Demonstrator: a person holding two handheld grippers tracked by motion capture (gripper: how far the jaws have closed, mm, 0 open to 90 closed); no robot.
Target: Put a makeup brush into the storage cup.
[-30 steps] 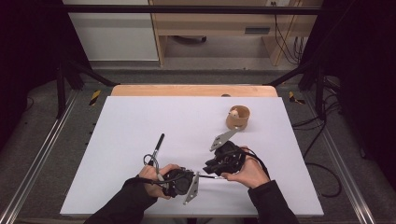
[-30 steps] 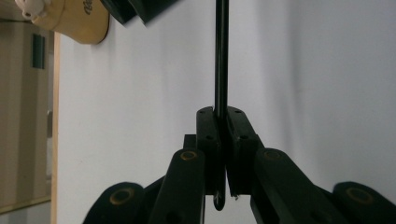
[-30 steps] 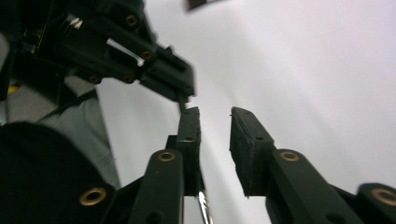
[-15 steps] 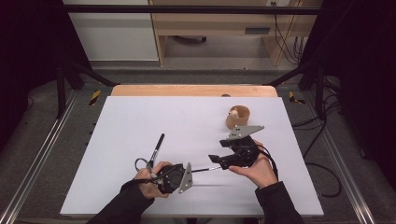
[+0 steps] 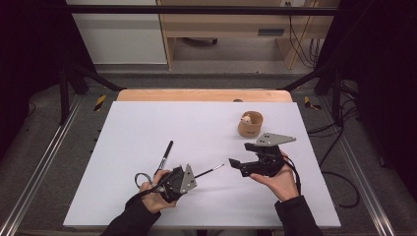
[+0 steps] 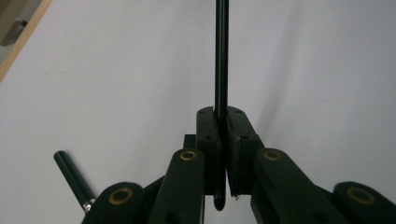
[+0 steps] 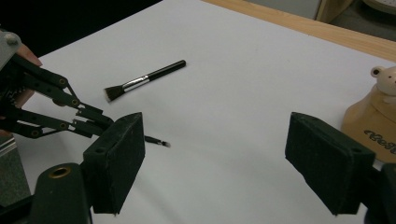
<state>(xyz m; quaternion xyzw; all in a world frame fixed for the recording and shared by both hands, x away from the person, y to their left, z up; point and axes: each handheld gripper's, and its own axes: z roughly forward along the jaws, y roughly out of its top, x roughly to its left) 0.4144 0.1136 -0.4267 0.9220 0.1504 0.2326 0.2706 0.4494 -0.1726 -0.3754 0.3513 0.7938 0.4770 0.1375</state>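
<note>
My left gripper (image 5: 194,176) (image 6: 223,116) is shut on a thin black brush (image 5: 209,171) (image 6: 221,56), which points right across the white table (image 5: 147,123). Its small tip (image 7: 158,142) lies close to the sheet. My right gripper (image 5: 239,167) (image 7: 222,163) has just been opening; its jaws stand wide apart with nothing between them, a little right of that tip. A thicker black make-up brush (image 5: 164,156) (image 7: 144,79) lies flat beside the left hand. A tan holder with a small bear (image 5: 251,124) (image 7: 373,116) stands behind the right gripper.
A wooden strip (image 5: 196,95) runs along the table's far edge. Metal frame rails (image 5: 44,162) flank the table on both sides, and cables (image 5: 339,177) lie on the floor at the right.
The right gripper has drawn away to the right from the left gripper and its jaws have spread. The left gripper has shifted slightly left, still clamping the thin brush.
</note>
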